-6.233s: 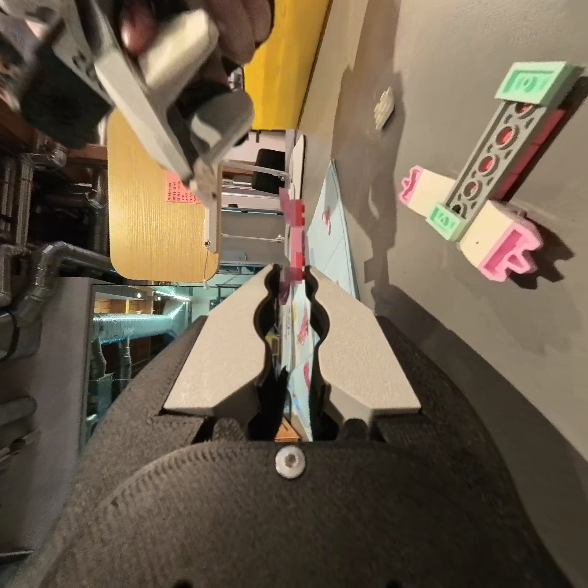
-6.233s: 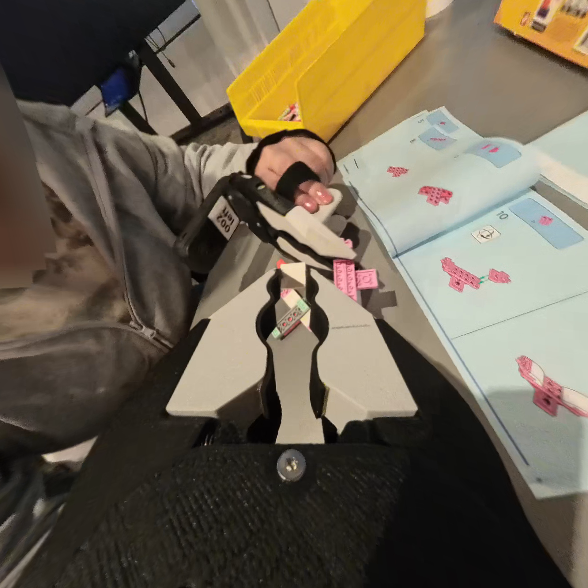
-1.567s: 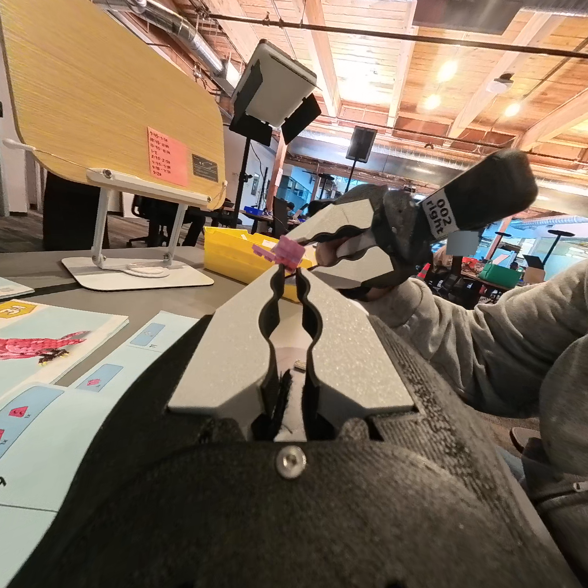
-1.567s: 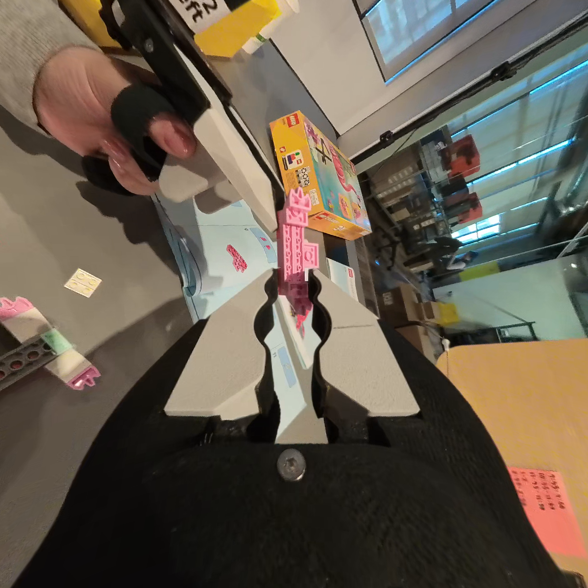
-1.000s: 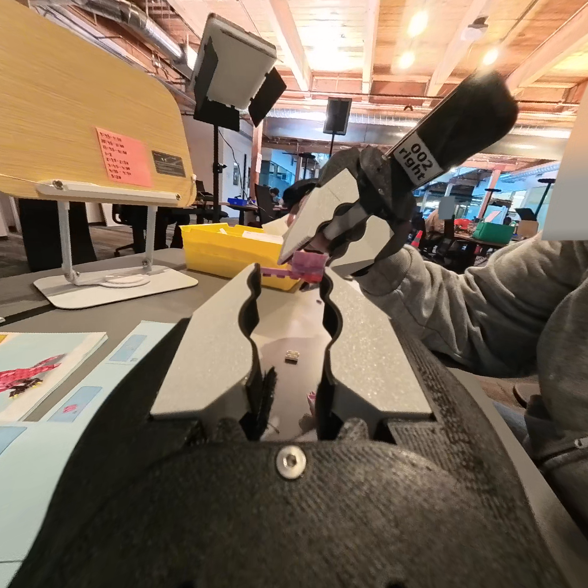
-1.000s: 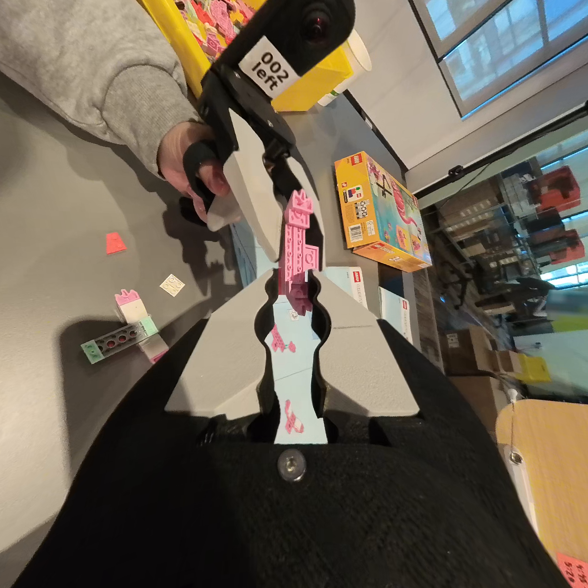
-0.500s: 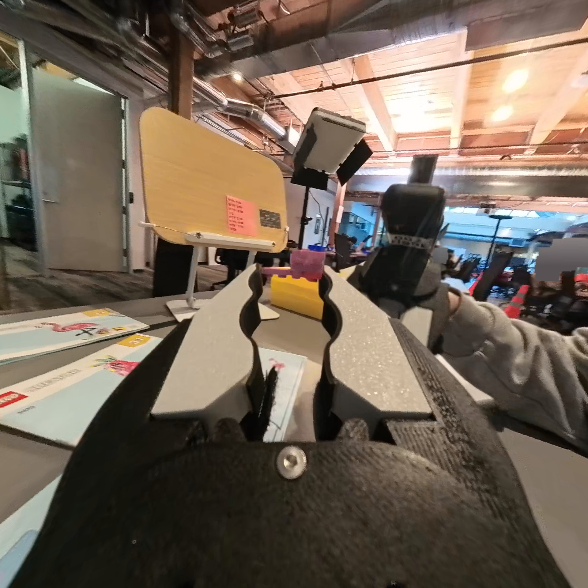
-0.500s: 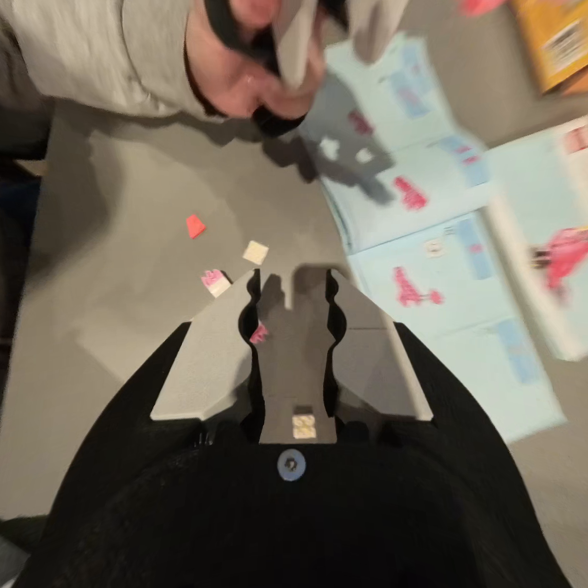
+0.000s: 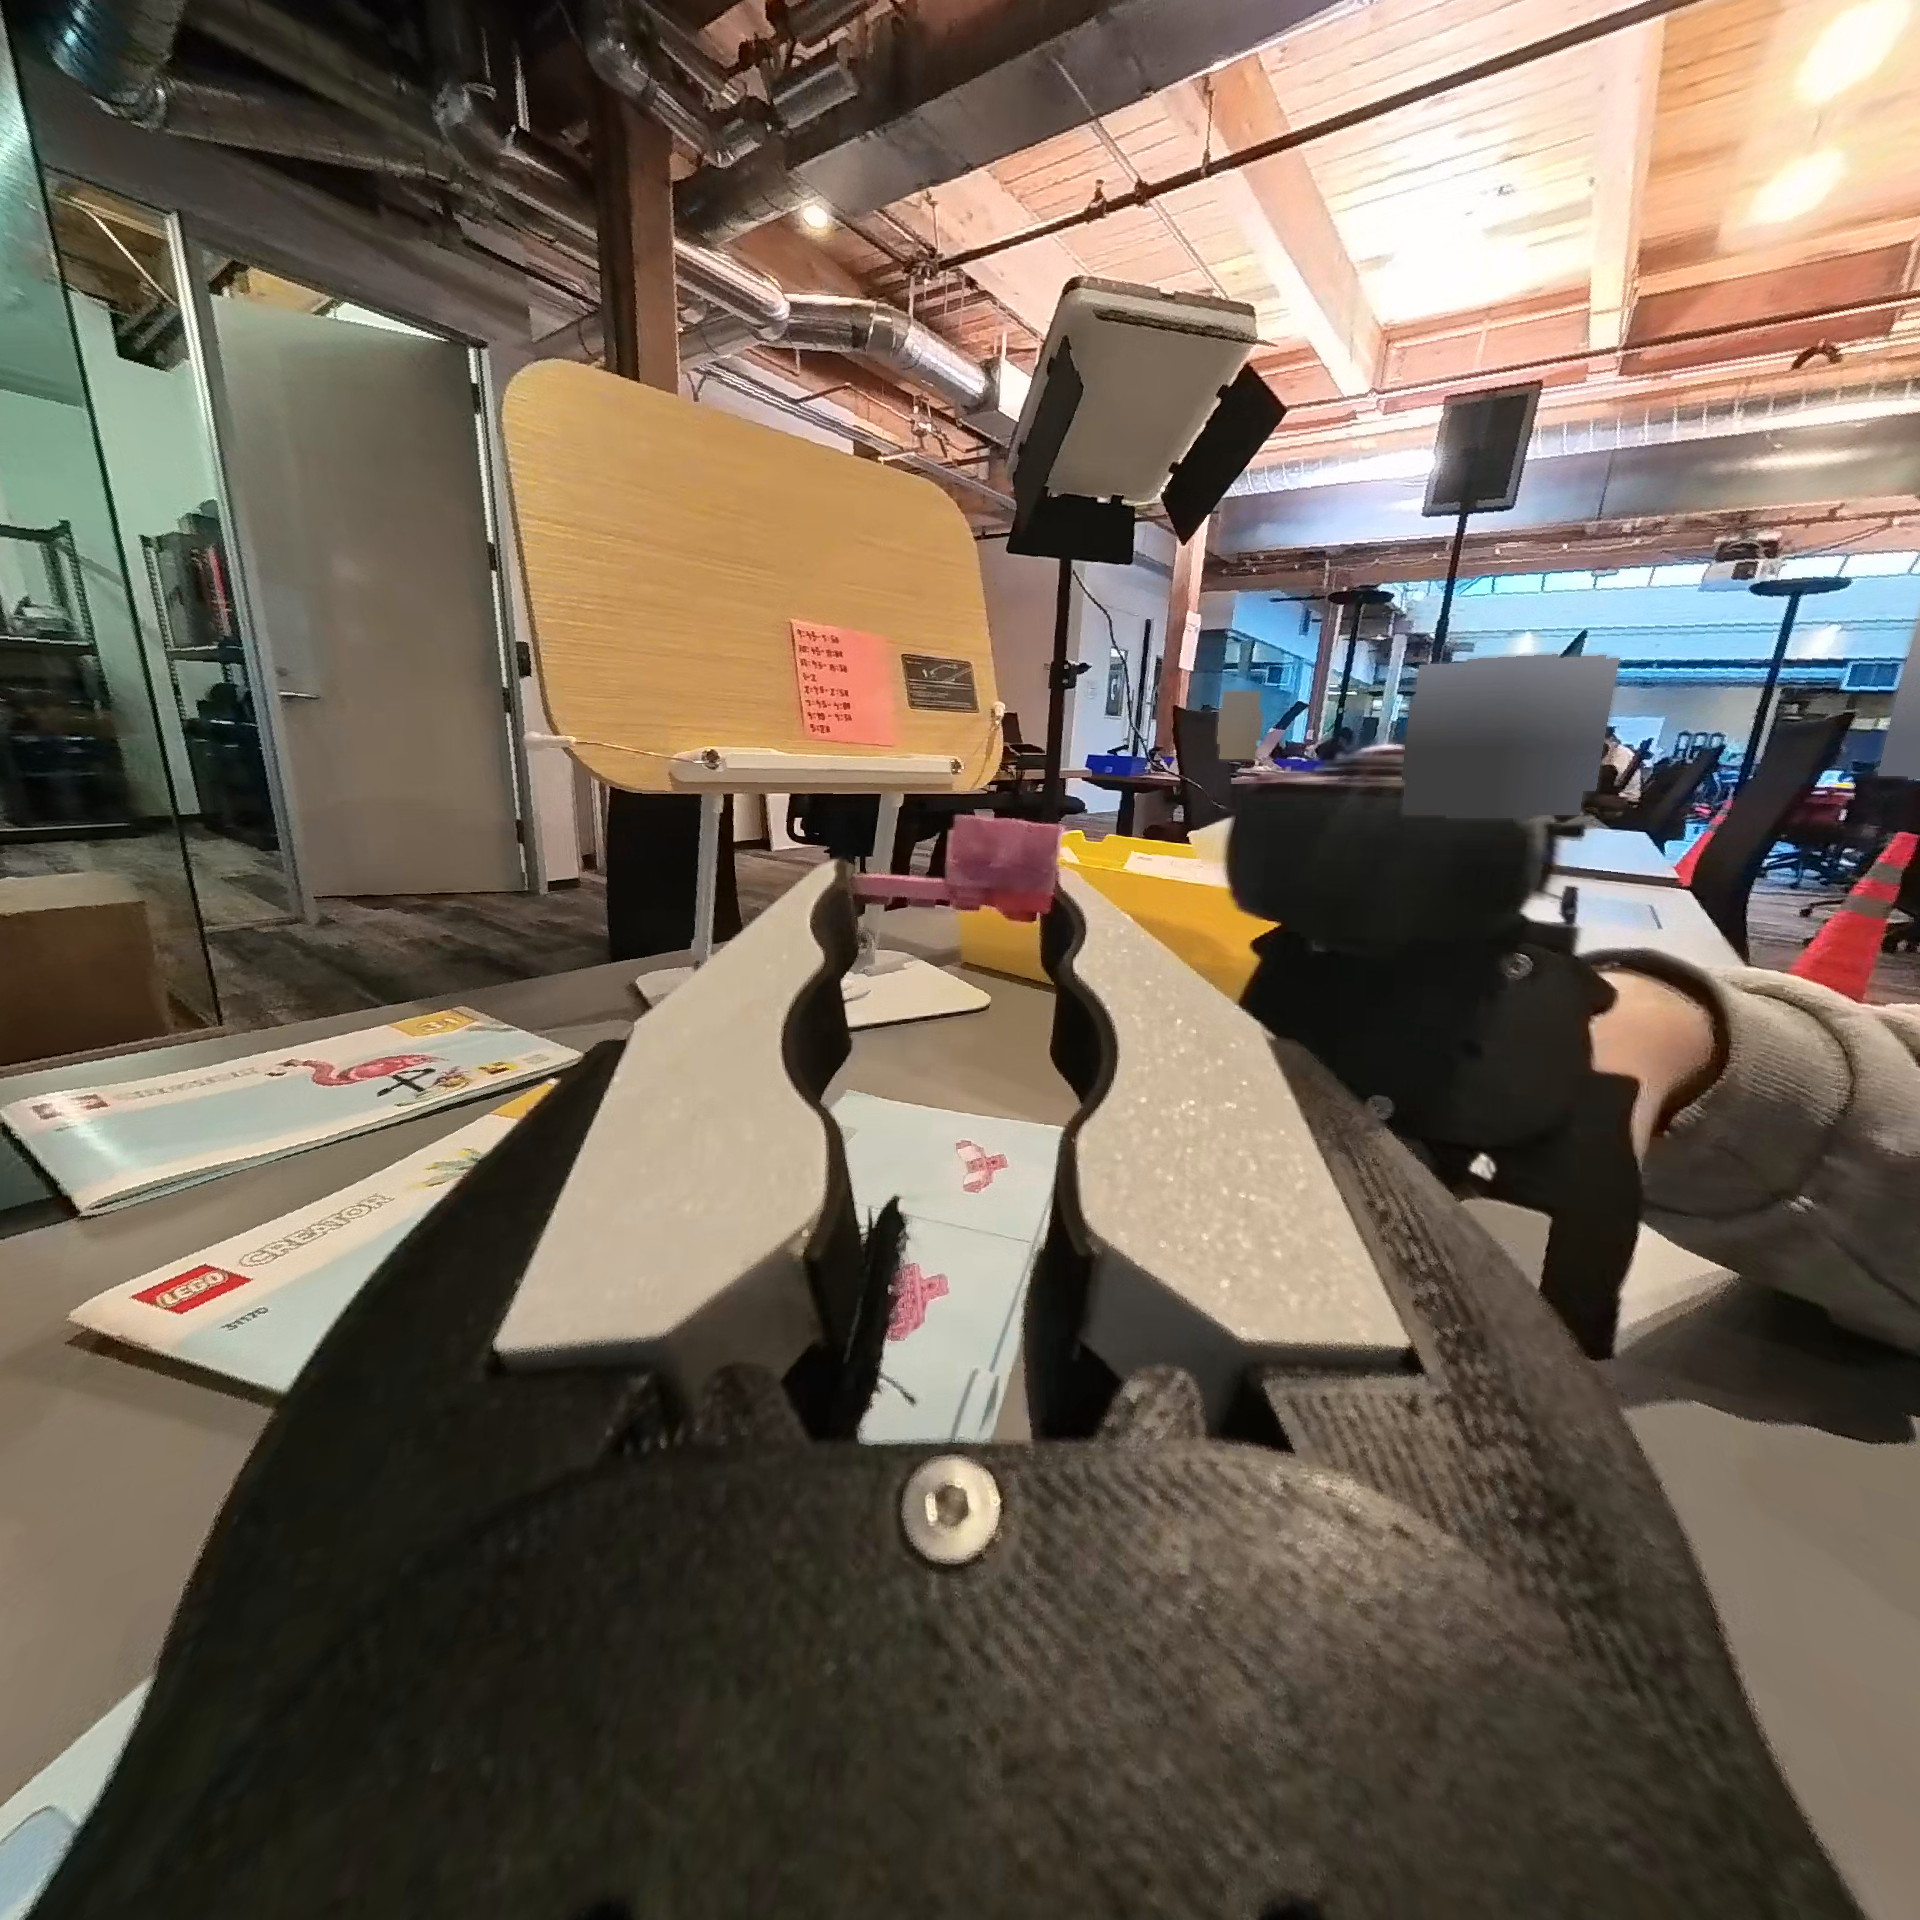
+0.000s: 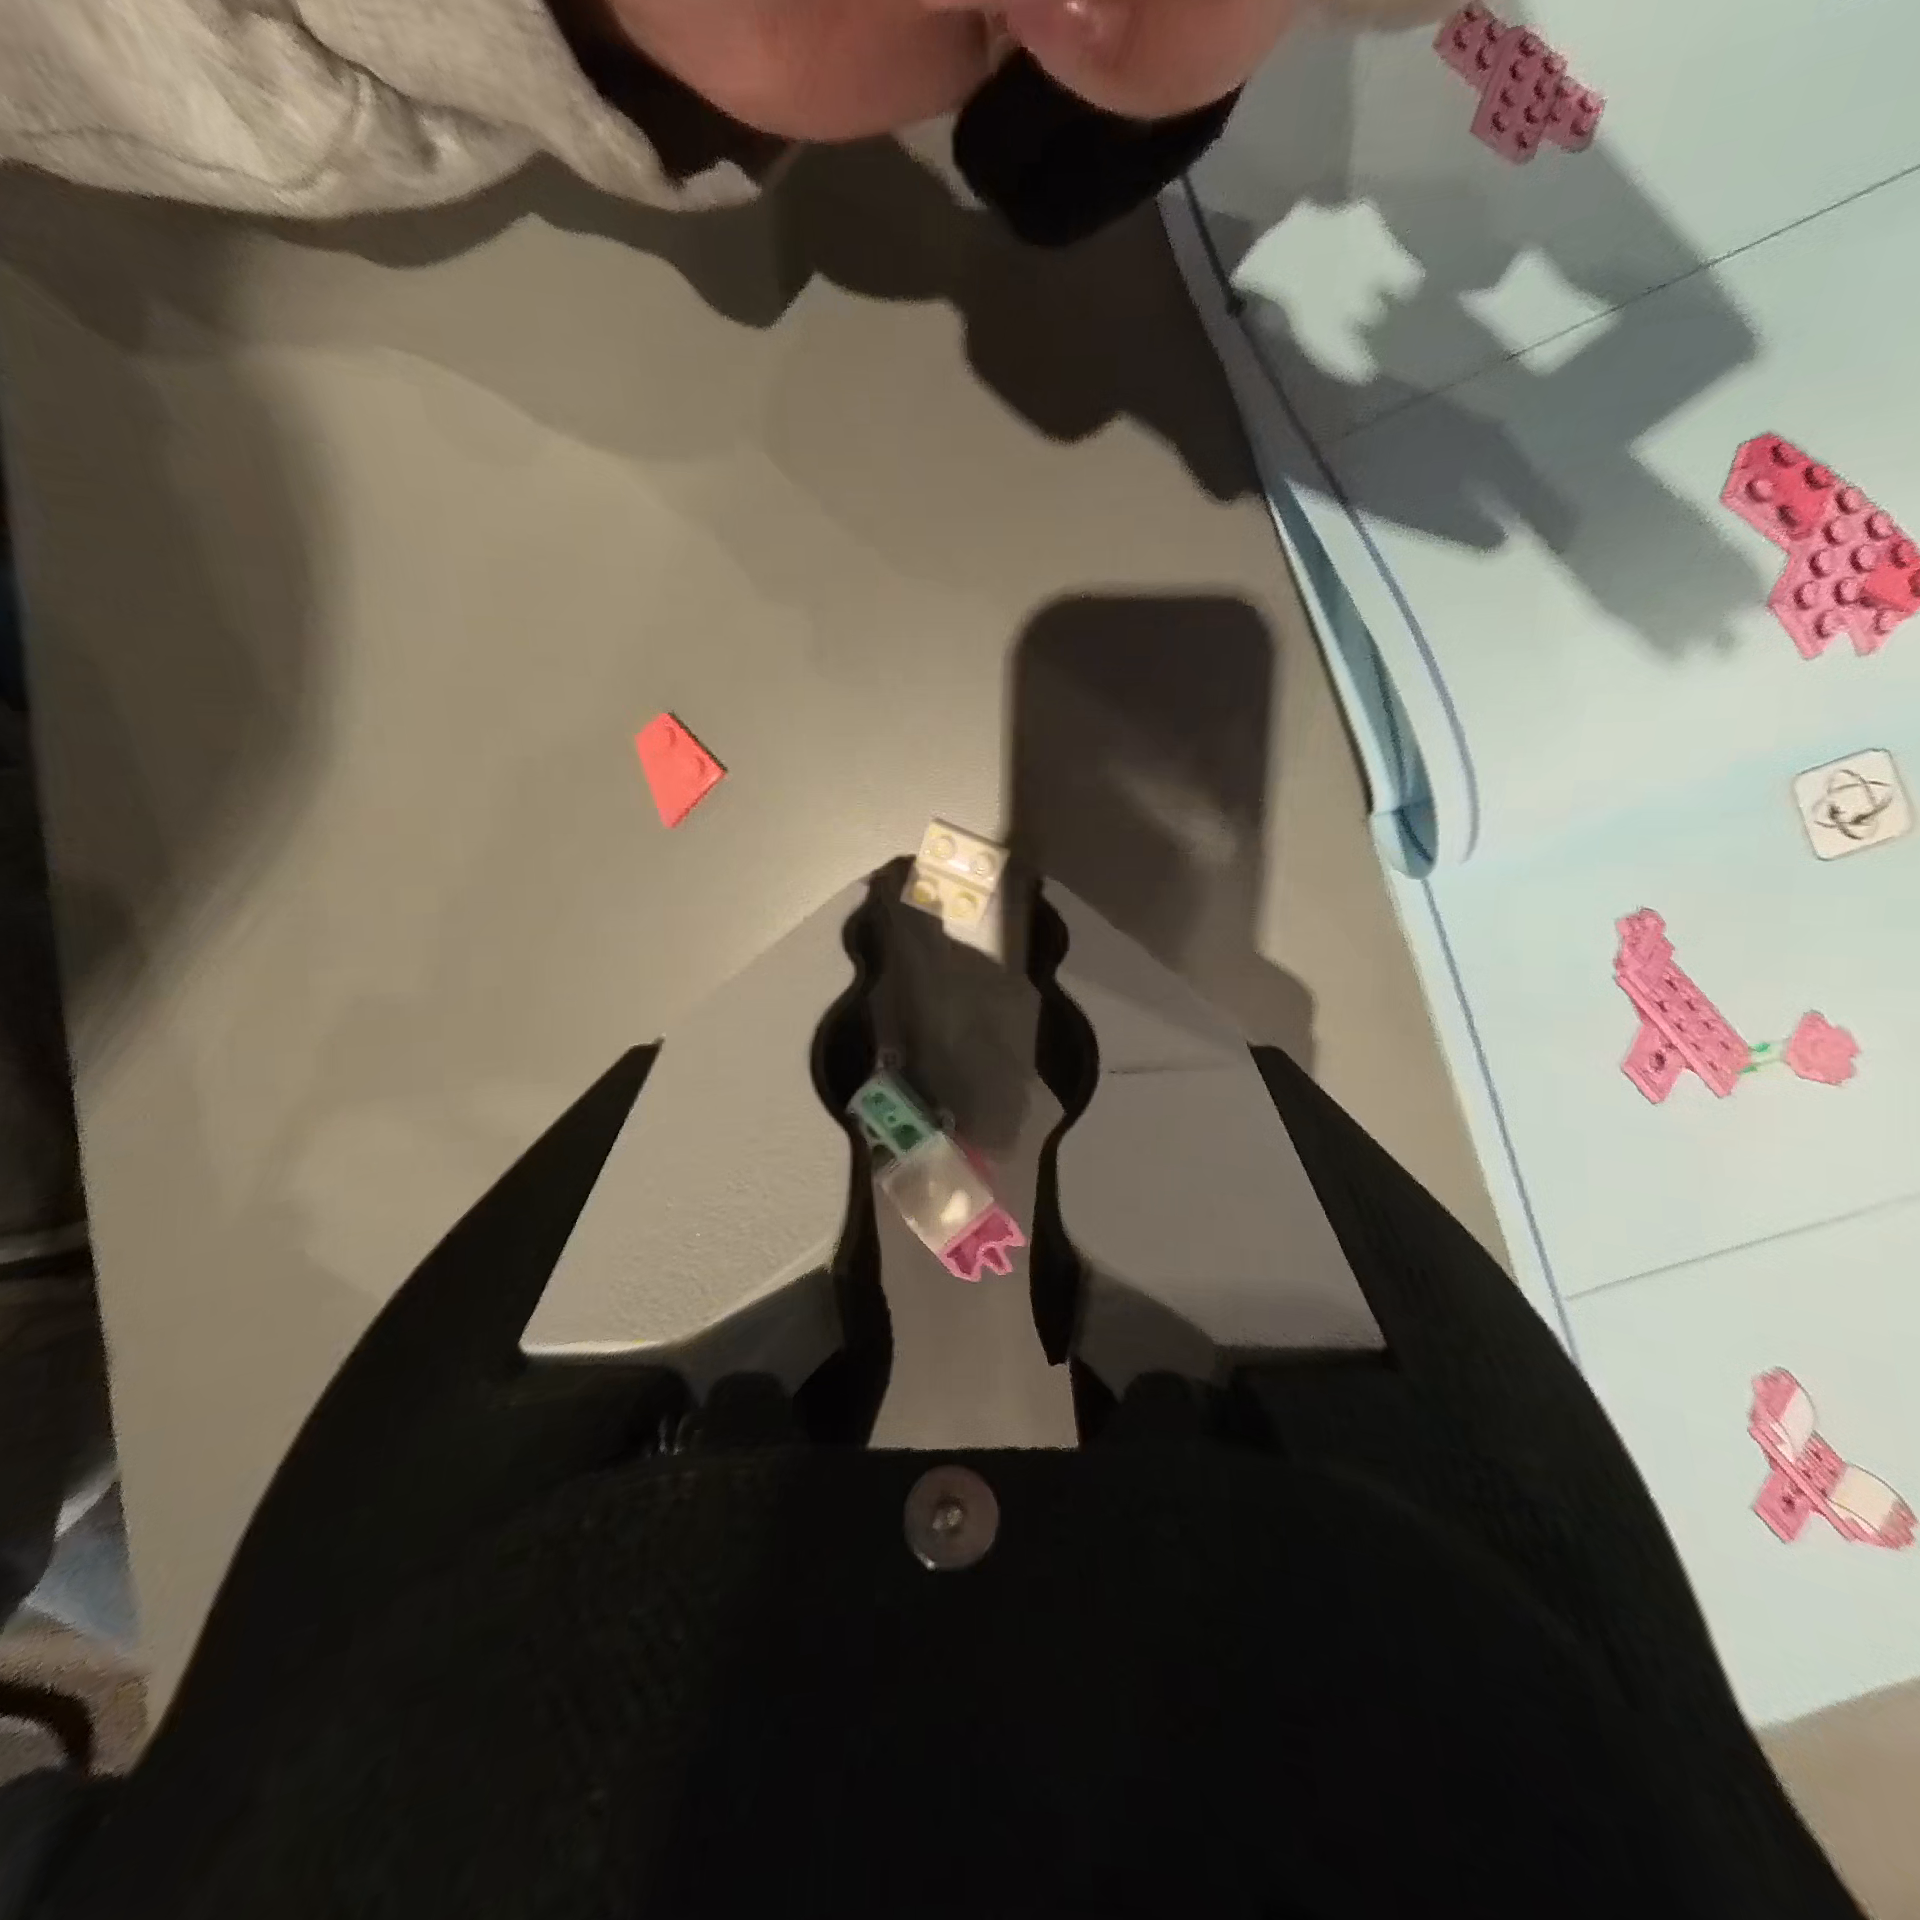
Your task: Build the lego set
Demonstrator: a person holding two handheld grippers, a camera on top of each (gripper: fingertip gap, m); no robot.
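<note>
A pink sticky note is carrying handwritten lines on the wooden board, with a dark printed plaque sitting just beside it. Two booklets on the worktop are showing printed titles and a logo. The open instruction page is bearing a small square icon.

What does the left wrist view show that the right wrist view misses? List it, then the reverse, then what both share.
Only the left wrist view: the left gripper shut on the pink lego assembly, the wooden board on a stand, the yellow bin and two closed booklets.

Only the right wrist view: the right gripper, open, over a white plate, a red wedge piece and a small white, green and pink assembly.

Both: the grey table and the open instruction booklet.
</note>
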